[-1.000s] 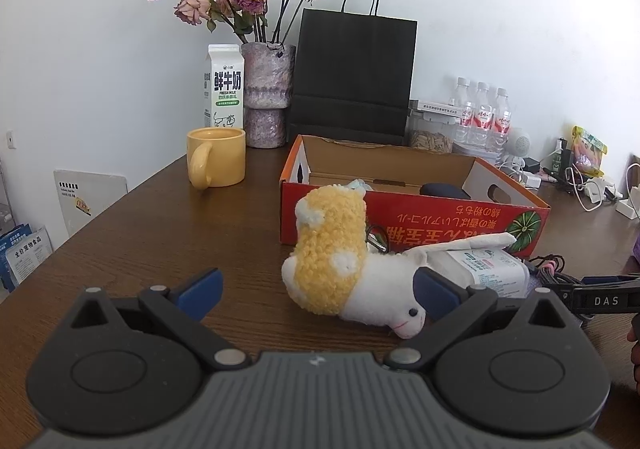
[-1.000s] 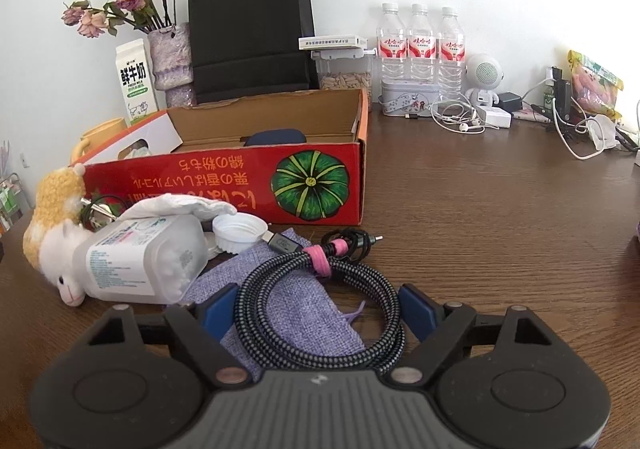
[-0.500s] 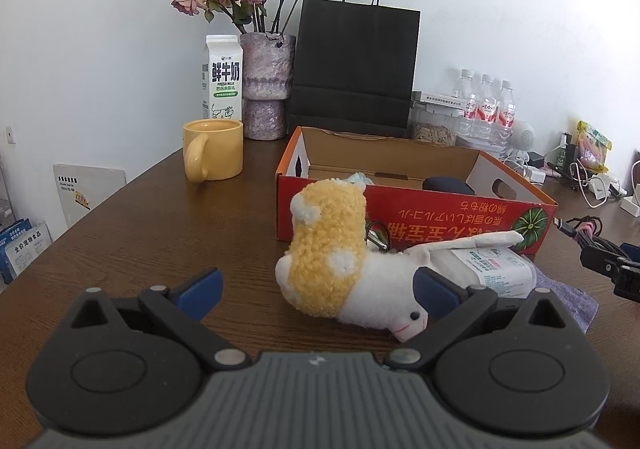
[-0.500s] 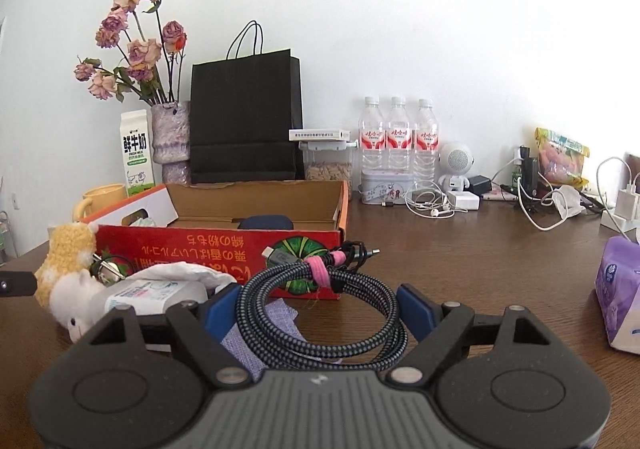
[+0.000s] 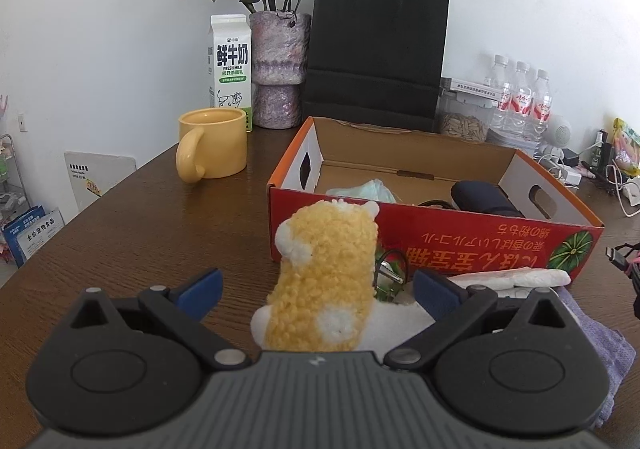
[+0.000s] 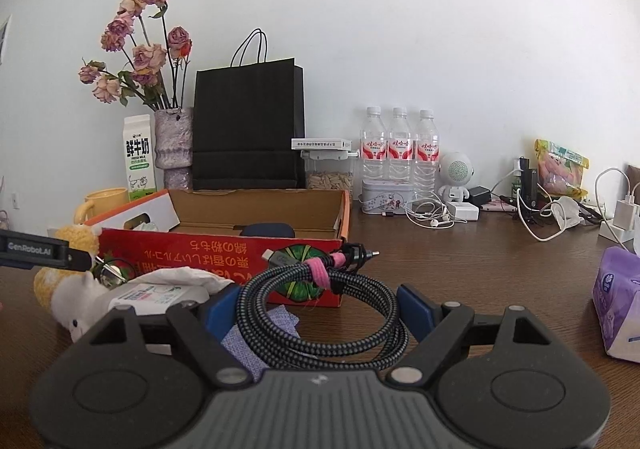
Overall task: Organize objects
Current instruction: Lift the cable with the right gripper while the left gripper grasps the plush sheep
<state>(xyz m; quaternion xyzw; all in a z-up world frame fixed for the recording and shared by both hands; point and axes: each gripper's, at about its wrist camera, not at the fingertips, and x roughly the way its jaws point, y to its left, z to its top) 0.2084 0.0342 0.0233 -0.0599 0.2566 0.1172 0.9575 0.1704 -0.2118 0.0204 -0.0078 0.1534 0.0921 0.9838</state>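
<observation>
Right wrist view: right gripper grips a coiled braided cable raised above the desk; left gripper, jaws wide, straddles the plush toy.

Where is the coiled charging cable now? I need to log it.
In the right wrist view the coiled cable sits between the right gripper's fingers, lifted in front of the red box.

Home/office desk: wood table, vase w/ dried roses, chargers, water bottles.
</observation>
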